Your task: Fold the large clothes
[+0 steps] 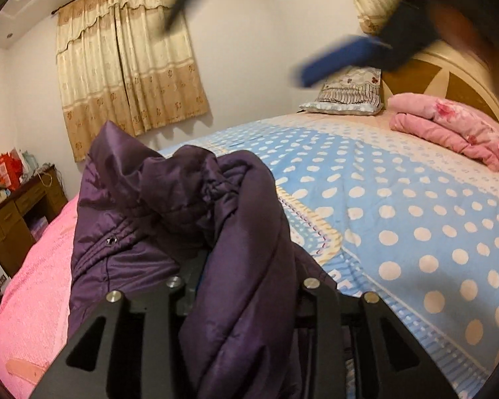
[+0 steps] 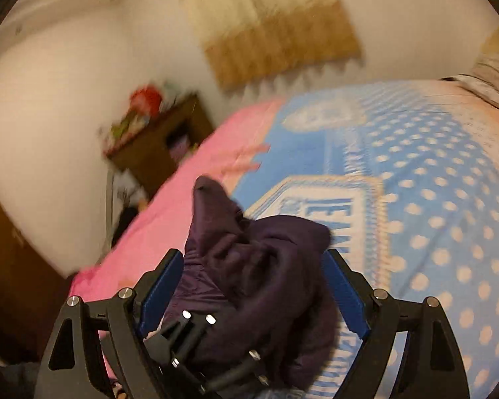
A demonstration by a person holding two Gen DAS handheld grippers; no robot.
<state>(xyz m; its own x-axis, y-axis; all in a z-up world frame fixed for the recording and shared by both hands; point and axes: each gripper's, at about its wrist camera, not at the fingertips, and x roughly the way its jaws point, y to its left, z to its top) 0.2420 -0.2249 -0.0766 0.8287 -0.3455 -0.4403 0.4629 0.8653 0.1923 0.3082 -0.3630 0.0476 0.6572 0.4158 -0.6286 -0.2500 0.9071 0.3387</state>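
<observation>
A dark purple padded jacket [image 1: 169,206] lies bunched on the bed. A thick fold of it runs up through my left gripper [image 1: 246,272], whose jaws close on the fold; the cloth hides the fingertips. In the right wrist view the same jacket [image 2: 266,259] heaps over the left gripper [image 2: 196,342]. Above that heap my right gripper [image 2: 254,286] hangs open, its blue pads [image 2: 346,296] wide apart and holding nothing. The left wrist view shows it as a blur high above the bed, with one blue pad [image 1: 332,63] visible.
A blue polka-dot quilt [image 1: 399,219] covers the bed, with a pink blanket [image 1: 33,292] along its left side. A folded pink quilt [image 1: 455,126] and a pillow [image 1: 349,93] lie by the headboard. A cluttered wooden desk [image 1: 17,212] stands by the wall under the curtains [image 1: 126,76].
</observation>
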